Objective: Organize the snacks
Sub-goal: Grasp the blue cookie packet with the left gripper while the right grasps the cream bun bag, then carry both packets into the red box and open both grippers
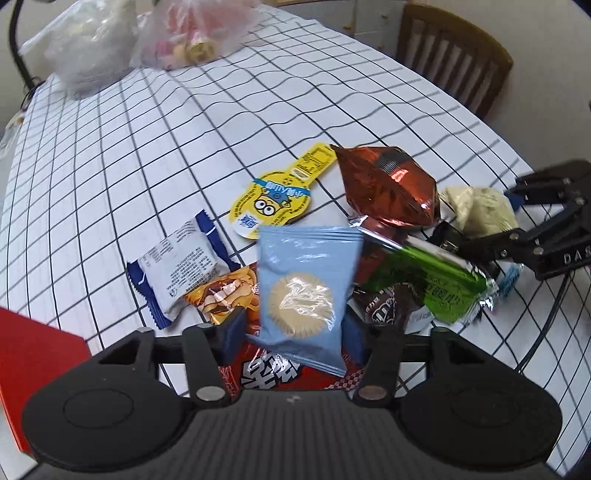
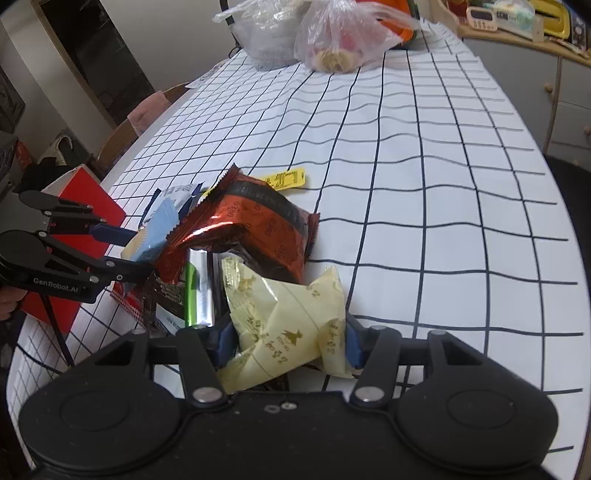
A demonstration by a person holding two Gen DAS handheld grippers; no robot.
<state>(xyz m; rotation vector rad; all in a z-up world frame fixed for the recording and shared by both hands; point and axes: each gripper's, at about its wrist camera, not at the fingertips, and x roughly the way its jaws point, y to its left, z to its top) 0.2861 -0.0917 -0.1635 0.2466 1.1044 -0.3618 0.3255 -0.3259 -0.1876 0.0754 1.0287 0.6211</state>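
Observation:
A pile of snack packets lies on the checked tablecloth (image 1: pixel 147 147). My left gripper (image 1: pixel 295 334) is shut on a light blue packet (image 1: pixel 303 291) with a round cake showing, held above the pile; it also shows in the right wrist view (image 2: pixel 157 230). My right gripper (image 2: pixel 290 341) is shut on a pale yellow packet (image 2: pixel 284 328), also seen in the left wrist view (image 1: pixel 480 210). Around them lie a copper-red Oreo packet (image 1: pixel 388 188), a green packet (image 1: pixel 436 280), a white and blue packet (image 1: pixel 181 269) and a yellow Minion packet (image 1: pixel 269 203).
A red box (image 1: pixel 33 362) stands at the table's left edge, also in the right wrist view (image 2: pixel 88 206). Two plastic bags (image 1: pixel 147 33) sit at the far end. A wooden chair (image 1: pixel 454 55) stands beyond the table. A red printed packet (image 1: pixel 266 373) lies under my left gripper.

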